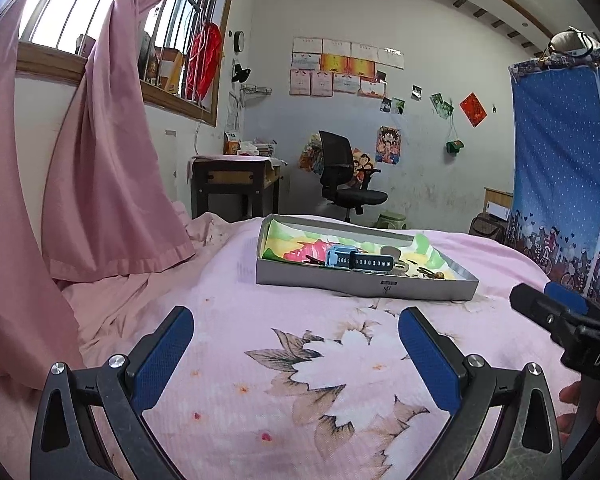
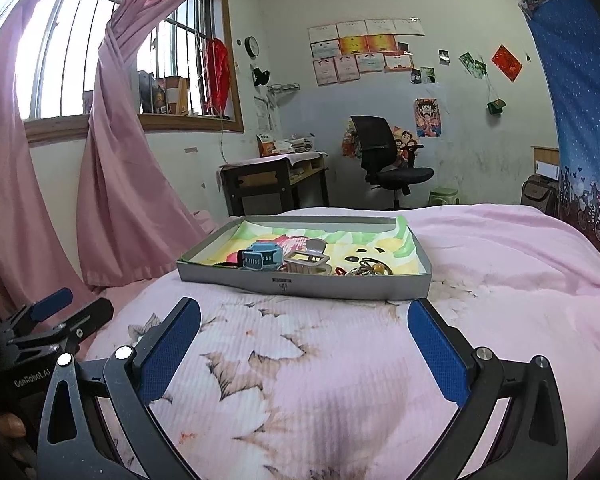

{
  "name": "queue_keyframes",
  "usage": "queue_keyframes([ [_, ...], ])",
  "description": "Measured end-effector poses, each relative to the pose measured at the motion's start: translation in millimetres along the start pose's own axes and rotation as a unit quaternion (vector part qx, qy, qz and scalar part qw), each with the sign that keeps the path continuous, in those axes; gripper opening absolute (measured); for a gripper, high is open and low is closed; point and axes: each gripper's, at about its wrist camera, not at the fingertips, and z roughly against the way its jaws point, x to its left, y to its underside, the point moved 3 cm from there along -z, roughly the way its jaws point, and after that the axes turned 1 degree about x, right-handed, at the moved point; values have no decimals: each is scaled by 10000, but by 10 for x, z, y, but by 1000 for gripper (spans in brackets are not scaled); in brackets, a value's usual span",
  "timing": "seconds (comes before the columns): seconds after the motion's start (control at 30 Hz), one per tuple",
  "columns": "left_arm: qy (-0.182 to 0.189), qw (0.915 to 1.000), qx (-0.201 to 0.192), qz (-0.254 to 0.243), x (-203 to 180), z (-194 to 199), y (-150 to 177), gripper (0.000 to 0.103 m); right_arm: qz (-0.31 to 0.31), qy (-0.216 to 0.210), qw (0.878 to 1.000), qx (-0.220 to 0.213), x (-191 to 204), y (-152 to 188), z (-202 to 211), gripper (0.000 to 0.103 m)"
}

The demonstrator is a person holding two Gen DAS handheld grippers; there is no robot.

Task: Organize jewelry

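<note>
A shallow grey box [image 1: 364, 285] [image 2: 300, 286] lined with colourful paper sits on the pink bedspread. In it lie a blue watch [image 1: 354, 259] [image 2: 260, 258], a beige hair claw [image 2: 310, 262] and small jewelry pieces [image 2: 366, 269] at the right end. My left gripper [image 1: 296, 326] is open and empty, low over the bed, short of the box. My right gripper [image 2: 304, 316] is open and empty, just in front of the box's near wall. Each gripper shows at the edge of the other's view.
Pink curtains [image 1: 100, 184] hang at the left beside the bed. A desk [image 2: 276, 180], an office chair [image 2: 388, 160] and a green stool [image 2: 444, 196] stand beyond the bed. A blue fabric wardrobe [image 1: 564, 184] is at the right.
</note>
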Motion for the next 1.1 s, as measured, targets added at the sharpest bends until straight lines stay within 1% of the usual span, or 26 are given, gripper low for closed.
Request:
queue_keyframes([
  [0.3,-58,10000,17,76,30,-12,54,103,6,101,9999,141,-23,50,-69,102],
  [1.1,-62,9999,-6,102,69,-15,60,103,0,92,9998,162,6,32,-80,102],
])
